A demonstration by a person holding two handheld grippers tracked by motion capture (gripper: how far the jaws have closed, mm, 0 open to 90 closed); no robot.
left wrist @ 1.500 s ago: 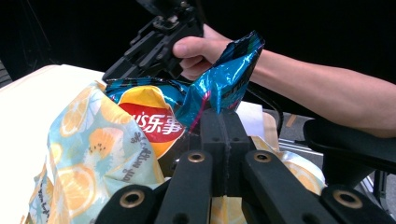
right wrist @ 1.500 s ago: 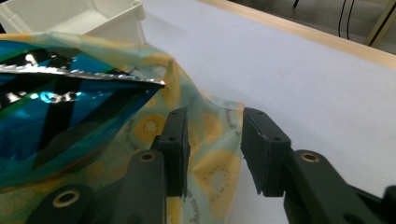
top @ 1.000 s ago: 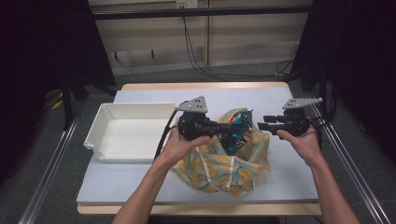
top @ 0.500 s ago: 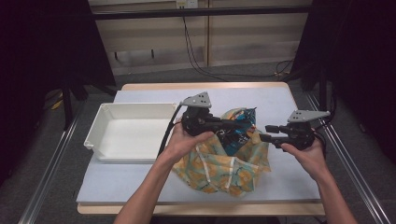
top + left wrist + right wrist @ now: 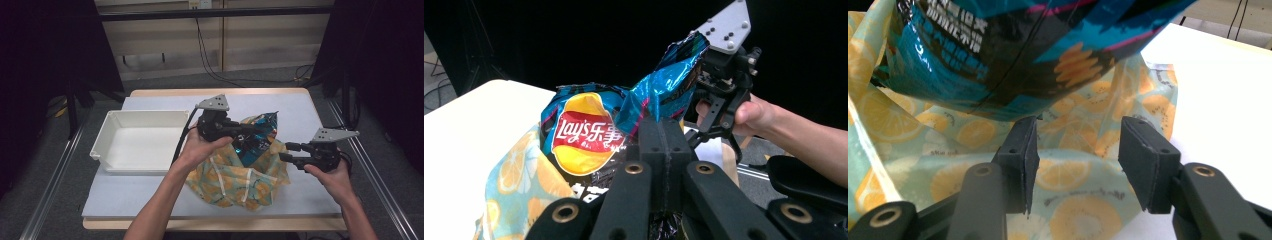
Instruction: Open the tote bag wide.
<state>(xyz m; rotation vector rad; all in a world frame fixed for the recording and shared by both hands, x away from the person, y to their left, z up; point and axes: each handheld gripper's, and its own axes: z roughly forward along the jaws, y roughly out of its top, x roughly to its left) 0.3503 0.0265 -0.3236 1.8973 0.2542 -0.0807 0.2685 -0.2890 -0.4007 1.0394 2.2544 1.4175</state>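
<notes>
High view gives me the whole table point(image 5: 150, 200): a white tray point(image 5: 140, 142) sits at nine o'clock of the centre, and a chip bag point(image 5: 255, 137) stands in a cloth bag point(image 5: 240, 177) printed with orange slices, just toward five o'clock of centre. From up here I cannot read the bag's print, and my left hand point(image 5: 200, 147) covers much of the left gripper point(image 5: 245, 131), so its jaw tips are lost against the foil.

Left gripper view settles that: I see the two black jaws pressed flat together with the bag's dark lower foil pinched between them, so that gripper is clamped on the chip bag. The red and yellow Lay's logo point(image 5: 584, 135) faces this camera, with the cloth bag at seven o'clock of it. The same view shows the right gripper point(image 5: 719, 107) at two o'clock behind the crumpled blue top of the bag, my right hand point(image 5: 754, 115) wrapped around it; the foil cuts off its far side.

Right gripper view shows what neither other picture does: those jaws stand spread with a clear gap, nothing between them, the left pad just under the chip bag's bottom edge. Whether that pad touches the foil I cannot tell. The bag's upper part runs off the frame at twelve o'clock, and the cloth bag lies crumpled below and behind it. In the high view the right gripper sits at three o'clock of the cloth bag, near its edge.
</notes>
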